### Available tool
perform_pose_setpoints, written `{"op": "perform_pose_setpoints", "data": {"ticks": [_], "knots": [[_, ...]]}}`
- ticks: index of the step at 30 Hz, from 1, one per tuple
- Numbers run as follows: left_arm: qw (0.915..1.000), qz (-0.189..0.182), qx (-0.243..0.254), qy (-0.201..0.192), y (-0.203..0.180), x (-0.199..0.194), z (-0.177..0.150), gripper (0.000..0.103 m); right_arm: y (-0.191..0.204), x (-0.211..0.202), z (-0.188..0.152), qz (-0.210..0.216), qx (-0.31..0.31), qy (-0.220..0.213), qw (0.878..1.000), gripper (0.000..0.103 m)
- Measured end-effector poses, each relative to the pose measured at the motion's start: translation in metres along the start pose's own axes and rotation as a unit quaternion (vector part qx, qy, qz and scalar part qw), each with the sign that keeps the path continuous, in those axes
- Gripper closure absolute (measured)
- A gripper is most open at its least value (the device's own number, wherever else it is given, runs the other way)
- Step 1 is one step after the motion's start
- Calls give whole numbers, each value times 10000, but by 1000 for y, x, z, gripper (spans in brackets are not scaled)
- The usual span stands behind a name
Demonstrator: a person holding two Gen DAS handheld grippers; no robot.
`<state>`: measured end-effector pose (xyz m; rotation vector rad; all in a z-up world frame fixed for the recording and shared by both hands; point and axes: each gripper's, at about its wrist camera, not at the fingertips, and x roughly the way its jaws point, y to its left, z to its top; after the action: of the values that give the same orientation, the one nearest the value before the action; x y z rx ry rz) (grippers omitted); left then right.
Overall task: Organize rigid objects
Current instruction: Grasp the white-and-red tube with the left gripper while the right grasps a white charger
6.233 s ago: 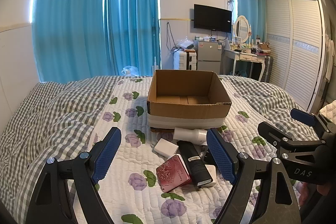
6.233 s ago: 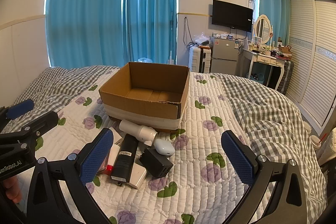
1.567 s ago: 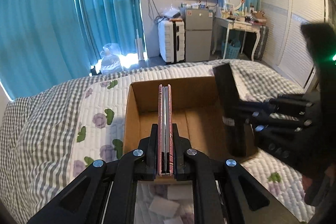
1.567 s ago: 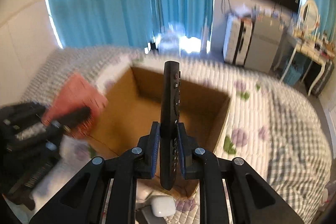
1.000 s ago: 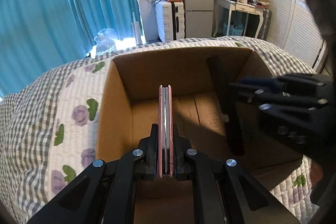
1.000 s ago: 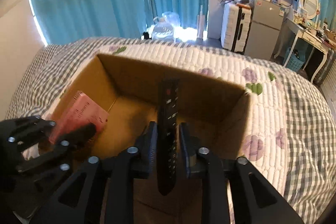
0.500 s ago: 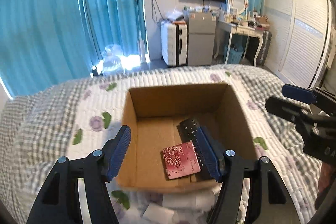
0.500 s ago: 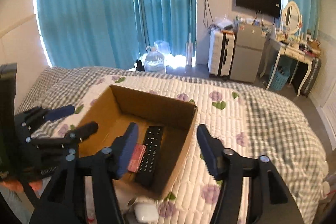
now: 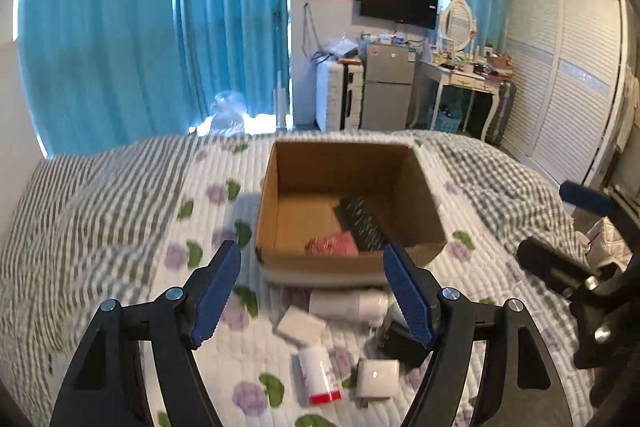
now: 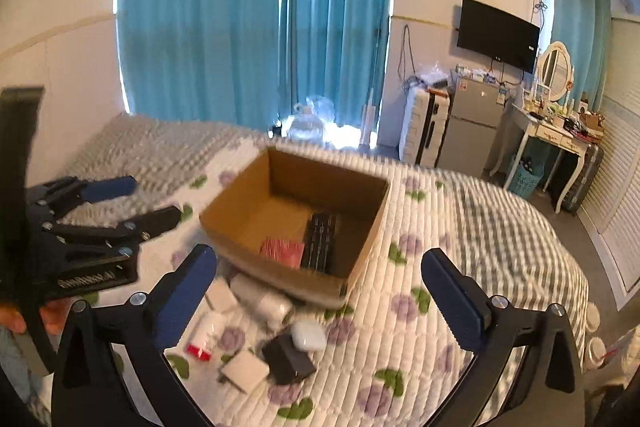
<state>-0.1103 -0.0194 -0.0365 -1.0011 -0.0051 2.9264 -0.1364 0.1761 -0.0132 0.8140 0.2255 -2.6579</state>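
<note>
An open cardboard box [image 9: 276, 183] [image 10: 236, 203] sits on the bed. Inside it lie a red patterned wallet [image 9: 332, 243] [image 10: 282, 251] and a black remote [image 9: 362, 223] [image 10: 319, 241]. My left gripper [image 9: 312, 297] is open and empty, held above and in front of the box. My right gripper [image 10: 320, 299] is open and empty, also above the box's near side. In front of the box lie a white cylinder [image 9: 348, 303] [image 10: 264, 301], a white tube with red cap [image 9: 318, 375] [image 10: 204, 339], white adapters [image 9: 378, 379] [image 10: 245, 371], a black charger [image 10: 288, 357] and a white earbud case [image 10: 309, 335].
The bed has a white floral quilt [image 10: 400, 339] and grey checked blanket [image 9: 80, 219]. Blue curtains, a wall TV, a small fridge, a dressing table and a wardrobe stand beyond the bed. The other gripper shows at each view's side edge.
Both grippers released the wallet and remote into the box a moment ago and have since pulled back and up, open. The loose items in front of the box have come into view.
</note>
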Motion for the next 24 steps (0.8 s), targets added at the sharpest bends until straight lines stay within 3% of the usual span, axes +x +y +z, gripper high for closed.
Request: {"op": "perform_pose_setpoints", "data": {"ticks": [5, 9, 12, 16, 21, 22, 23, 24], "knots": [[9993, 199, -192, 238, 6, 30, -43, 27, 6, 38, -44, 41, 263, 318, 9991, 0], [9962, 335, 13, 802, 5, 70, -85, 27, 11, 65, -81, -279, 36, 447, 9986, 0], [9935, 273, 76, 1103, 5, 90, -110, 27, 10, 84, -104, -217, 143, 725, 9970, 0], [9899, 175, 16, 1408, 5, 107, -129, 27, 9, 100, -118, -197, 212, 1102, 9935, 0], [9845, 55, -153, 1744, 7, 125, -143, 29, 7, 103, -123, -180, 322, 1193, 9922, 0], [9830, -6, -118, 1832, 5, 127, -147, 33, 8, 105, -123, -201, 336, 1218, 9918, 0], [9822, -40, -65, 1876, 3, 127, -148, 54, 7, 105, -125, -224, 360, 1239, 9914, 0], [9803, -194, 6, 1968, 0, 127, -149, 64, 7, 106, -126, -234, 389, 1248, 9911, 0]]}}
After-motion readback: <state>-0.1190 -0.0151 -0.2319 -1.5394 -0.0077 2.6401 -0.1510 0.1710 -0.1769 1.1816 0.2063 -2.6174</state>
